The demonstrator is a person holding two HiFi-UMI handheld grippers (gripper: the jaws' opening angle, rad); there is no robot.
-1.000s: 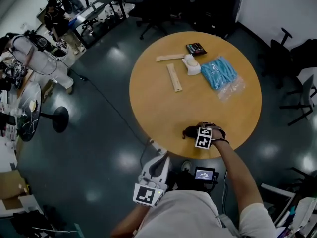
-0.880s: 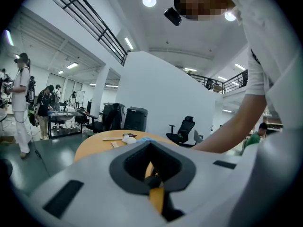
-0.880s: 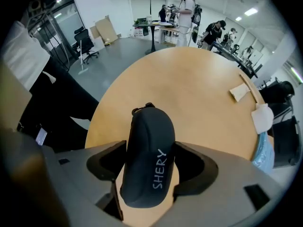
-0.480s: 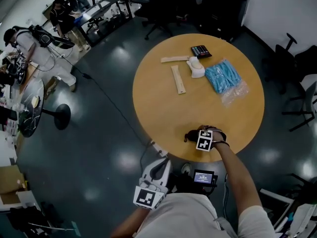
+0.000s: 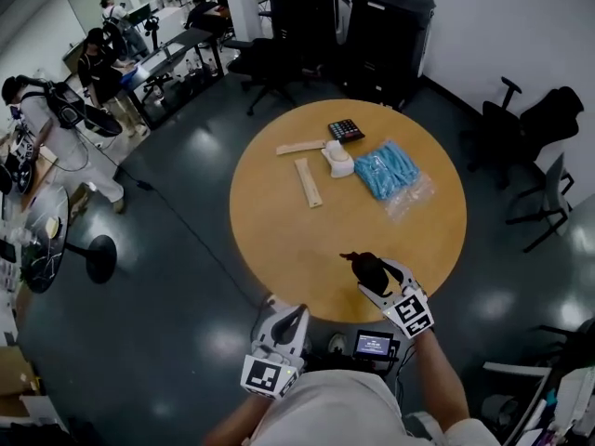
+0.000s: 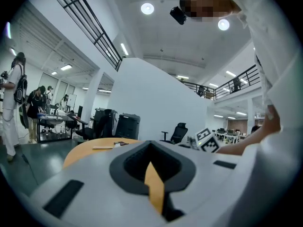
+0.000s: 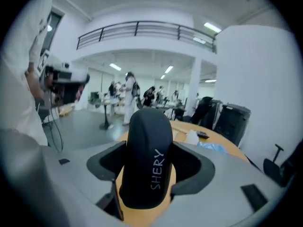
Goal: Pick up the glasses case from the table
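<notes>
My right gripper is shut on a black glasses case and holds it above the near edge of the round wooden table. In the right gripper view the glasses case, printed with white letters, stands upright between the jaws of the right gripper. My left gripper hangs below the table's near edge, off the table, with its jaws together. In the left gripper view the left gripper holds nothing.
At the table's far side lie two wooden strips, a white object, a black calculator and a blue bundle in clear plastic. Office chairs and black bins stand around; people work at desks at the left.
My right gripper has lifted the glasses case off the table and drawn it toward the near edge. The head view has shifted, and the left gripper has barely moved.
</notes>
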